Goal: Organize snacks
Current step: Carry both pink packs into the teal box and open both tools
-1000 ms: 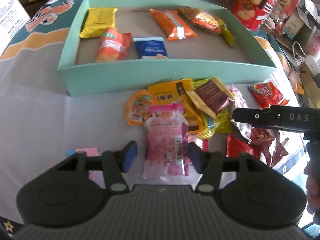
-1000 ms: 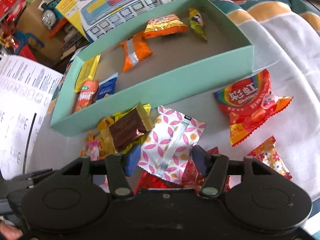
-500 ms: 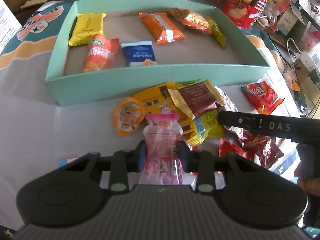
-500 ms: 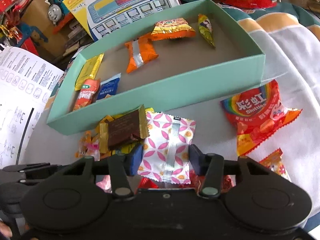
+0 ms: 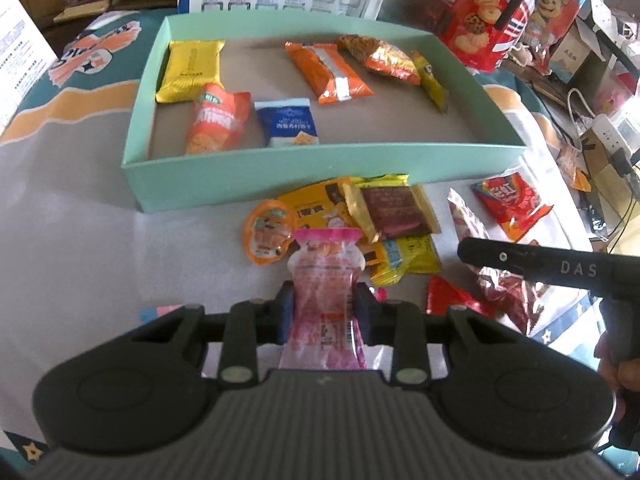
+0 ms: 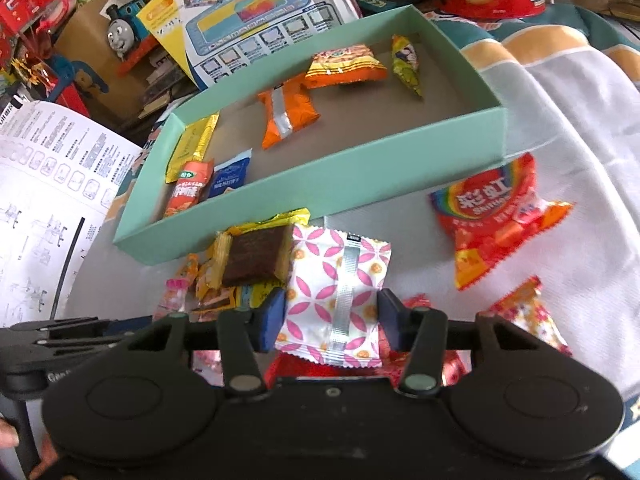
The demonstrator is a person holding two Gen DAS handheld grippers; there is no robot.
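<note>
Watching from beside the table, I worry most about the pink jelly pouch (image 5: 326, 280): the left gripper (image 5: 324, 304) has its fingers clamped on the soft waist of it, and a slick, liquid-filled sachet like that could squirm out or fold over on the way to the mint-green box (image 5: 280, 172), especially if its floppy top catches the near wall. The right gripper (image 6: 332, 320) has its blue pads (image 6: 272, 316) standing either side of the white packet with pink petals (image 6: 340, 284), close to its edges; whether they are already pressing it I cannot tell. That packet is a flat, crinkly pillow with a silvery seam down the middle, and it lies against the brown chocolate square (image 6: 256, 258), so a careless close could drag the neighbour along or pinch only the thin crimped end. The loose pile sits on the grey cloth just in front of the box: glossy foil, a round orange jelly cup (image 5: 268, 234), yellow wrappers (image 5: 404, 258), and a red rainbow bag (image 6: 492, 216) lying apart to the right. Inside the stiff cardboard box, puffy orange, yellow and blue packets (image 5: 288, 122) already lie flat on its brown floor.
</note>
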